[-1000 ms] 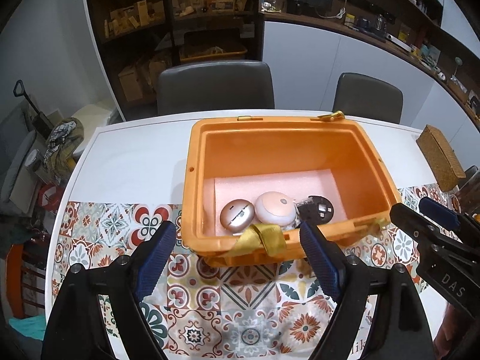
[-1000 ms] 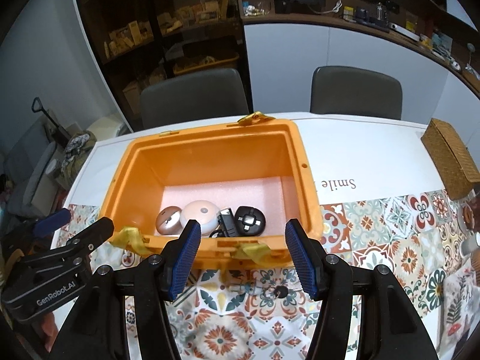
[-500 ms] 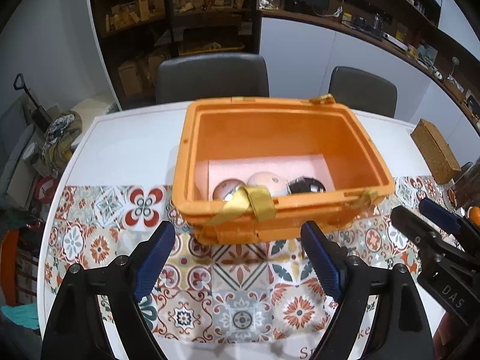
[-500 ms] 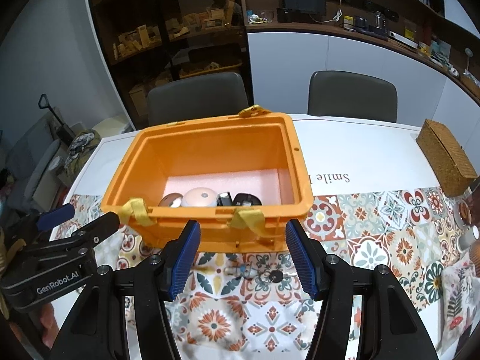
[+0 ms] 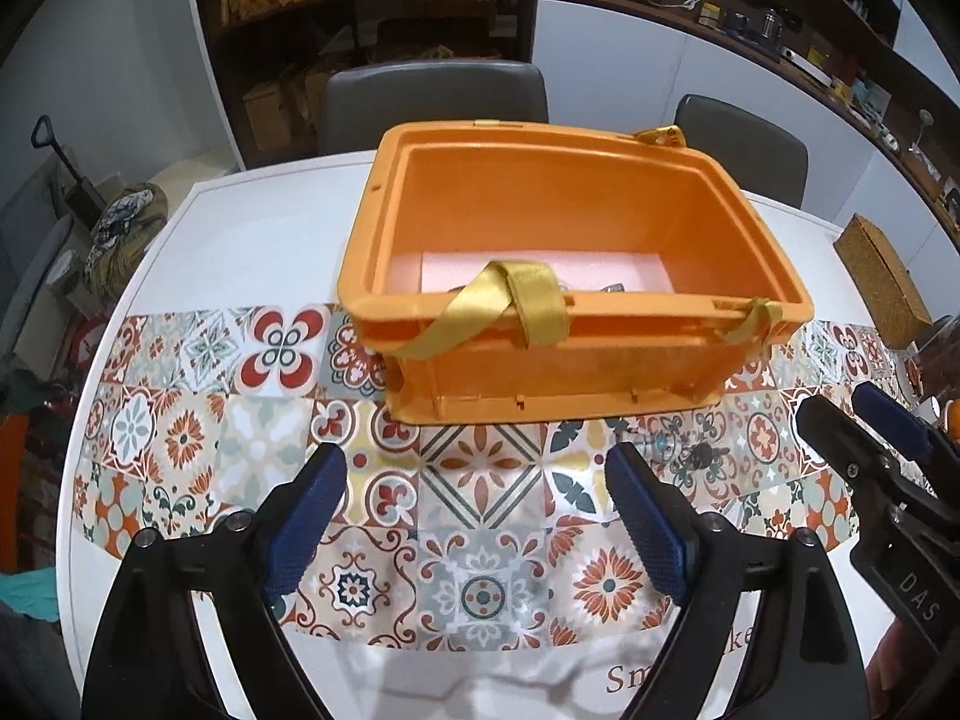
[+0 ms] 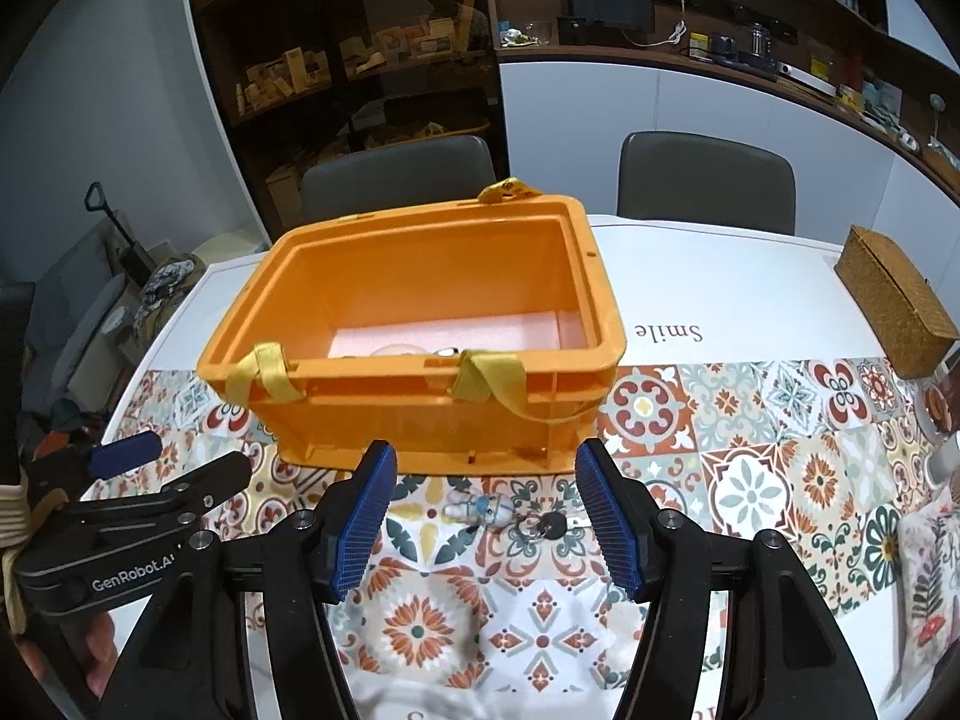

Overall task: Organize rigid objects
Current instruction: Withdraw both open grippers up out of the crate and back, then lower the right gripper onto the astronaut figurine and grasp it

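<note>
An orange plastic crate [image 5: 576, 360] with yellow strap handles stands on the patterned tablecloth; it also shows in the right wrist view [image 6: 420, 426]. Its near wall hides most of the small objects on the pink foam inside. A keyring with a small figure and a black key [image 6: 504, 516] lies on the cloth just in front of the crate, between my right fingers; it shows in the left wrist view [image 5: 684, 450] too. My left gripper [image 5: 477, 516] is open and empty, short of the crate. My right gripper [image 6: 483, 516] is open and empty above the keyring.
A woven brown box [image 6: 894, 306] sits at the table's right edge. Two grey chairs [image 6: 396, 174] stand behind the table, with dark shelves beyond. The white table [image 5: 252, 228] extends left of the crate.
Both grippers have pulled back and lowered from the crate's rim. The crate's contents have dropped out of sight behind its near wall and the keyring has come into view.
</note>
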{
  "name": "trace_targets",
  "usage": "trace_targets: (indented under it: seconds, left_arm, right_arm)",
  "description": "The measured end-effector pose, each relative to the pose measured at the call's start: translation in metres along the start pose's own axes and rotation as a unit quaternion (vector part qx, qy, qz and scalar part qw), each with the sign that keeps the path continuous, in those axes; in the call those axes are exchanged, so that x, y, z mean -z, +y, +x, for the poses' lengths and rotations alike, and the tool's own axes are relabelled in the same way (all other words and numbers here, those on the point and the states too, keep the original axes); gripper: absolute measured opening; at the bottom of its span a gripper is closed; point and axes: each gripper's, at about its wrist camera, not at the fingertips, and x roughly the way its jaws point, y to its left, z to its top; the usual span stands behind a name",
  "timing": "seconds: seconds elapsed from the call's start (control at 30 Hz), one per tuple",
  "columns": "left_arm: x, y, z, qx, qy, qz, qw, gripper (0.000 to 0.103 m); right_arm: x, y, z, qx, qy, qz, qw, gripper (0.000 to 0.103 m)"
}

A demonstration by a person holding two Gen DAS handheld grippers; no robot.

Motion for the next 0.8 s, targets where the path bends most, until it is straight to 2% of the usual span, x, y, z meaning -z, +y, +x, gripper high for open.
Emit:
trace_targets:
  seconds: [0.8]
  left_arm:
    - [0.029, 0.014, 0.037, -0.021, 0.036, -0.029, 0.9987, 0.091]
  right_arm:
    - [0.033, 0.006, 0.048, -0.024, 0.016, -0.007, 1.0, 0.064]
